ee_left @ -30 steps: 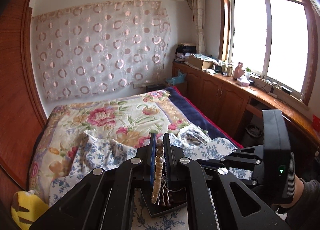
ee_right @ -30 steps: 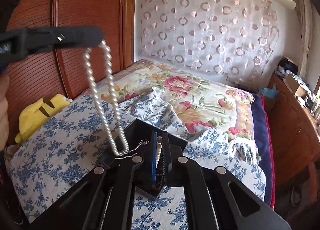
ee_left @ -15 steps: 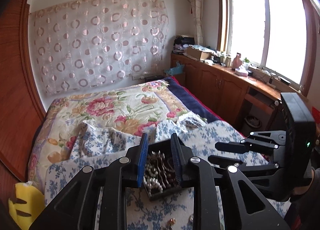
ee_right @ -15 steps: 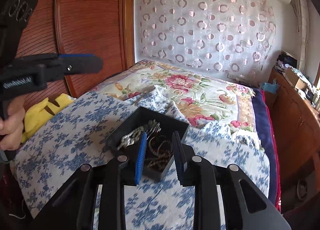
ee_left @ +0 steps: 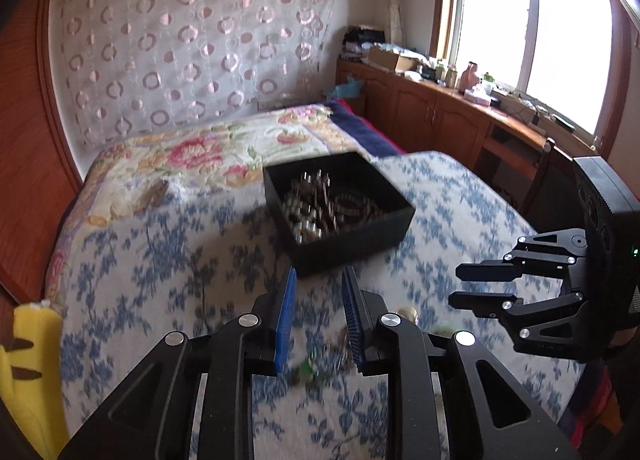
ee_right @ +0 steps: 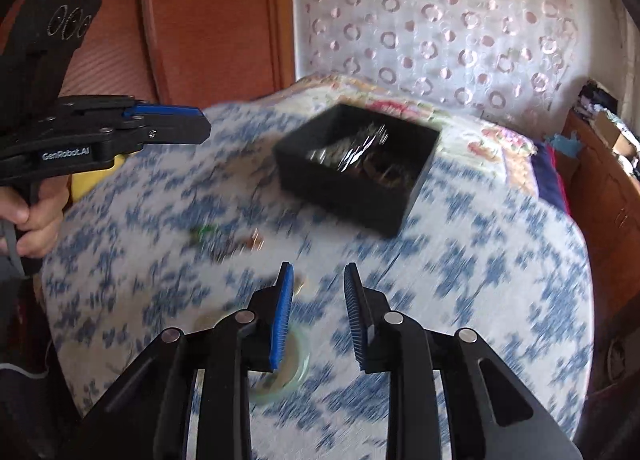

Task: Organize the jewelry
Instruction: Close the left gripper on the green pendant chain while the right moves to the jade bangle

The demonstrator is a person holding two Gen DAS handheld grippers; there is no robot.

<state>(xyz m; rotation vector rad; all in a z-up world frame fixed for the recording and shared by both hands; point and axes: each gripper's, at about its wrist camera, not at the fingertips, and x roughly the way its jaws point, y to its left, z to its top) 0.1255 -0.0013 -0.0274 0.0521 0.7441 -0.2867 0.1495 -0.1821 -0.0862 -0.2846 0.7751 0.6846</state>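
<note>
A black open box (ee_left: 340,212) with a pile of jewelry inside sits on the blue-flowered bedspread; it also shows in the right wrist view (ee_right: 356,164). My left gripper (ee_left: 318,292) is open and empty, near side of the box. Small loose pieces (ee_left: 320,360) lie blurred on the cloth under its fingers. My right gripper (ee_right: 318,288) is open and empty, also short of the box. Loose pieces (ee_right: 228,240) lie to its left, and a pale green bangle (ee_right: 280,364) lies under its left finger. Each gripper shows in the other's view, right (ee_left: 484,286) and left (ee_right: 180,124).
The bed carries a flowered quilt (ee_left: 192,156) beyond the box. A yellow plush toy (ee_left: 28,360) lies at the bed's left edge by the wooden wardrobe (ee_right: 208,20). A wooden counter (ee_left: 460,108) runs under the window on the right.
Both grippers held a pearl necklace over the box a second ago. They let it go into the box, opened, and have drawn back toward me and lower over the bedspread.
</note>
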